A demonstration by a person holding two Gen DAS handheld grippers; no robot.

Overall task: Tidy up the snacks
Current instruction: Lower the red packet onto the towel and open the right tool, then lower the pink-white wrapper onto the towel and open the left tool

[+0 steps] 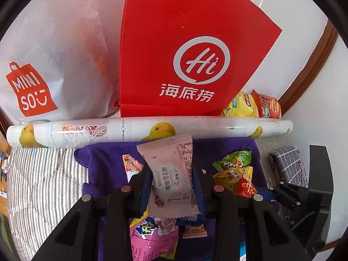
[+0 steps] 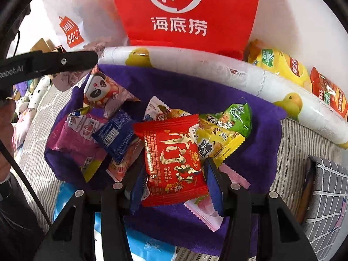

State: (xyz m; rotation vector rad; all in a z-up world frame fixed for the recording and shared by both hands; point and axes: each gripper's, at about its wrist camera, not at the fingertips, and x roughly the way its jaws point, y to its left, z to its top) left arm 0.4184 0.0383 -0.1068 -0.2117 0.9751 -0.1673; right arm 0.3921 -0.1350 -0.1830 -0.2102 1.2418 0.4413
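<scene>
My left gripper (image 1: 173, 174) is shut on a pale pink snack packet (image 1: 171, 174) and holds it upright above the purple cloth (image 1: 104, 163). My right gripper (image 2: 175, 171) is shut on a red snack packet (image 2: 174, 158), over the pile of snacks on the purple cloth (image 2: 250, 152). The pile includes a panda packet (image 2: 104, 91), a dark blue packet (image 2: 115, 134), a magenta packet (image 2: 71, 139), a yellow packet (image 2: 219, 141) and a green packet (image 2: 235, 117). The left gripper's side (image 2: 50, 63) shows at the upper left of the right wrist view.
A red Hi bag (image 1: 184, 50) and a white Miniso bag (image 1: 43, 69) stand against the wall behind a rolled duck-print sheet (image 1: 152, 130). Yellow and orange chip bags (image 2: 282, 67) lie at the right. A grey checked box (image 2: 326, 195) sits on the striped bedding (image 1: 43, 184).
</scene>
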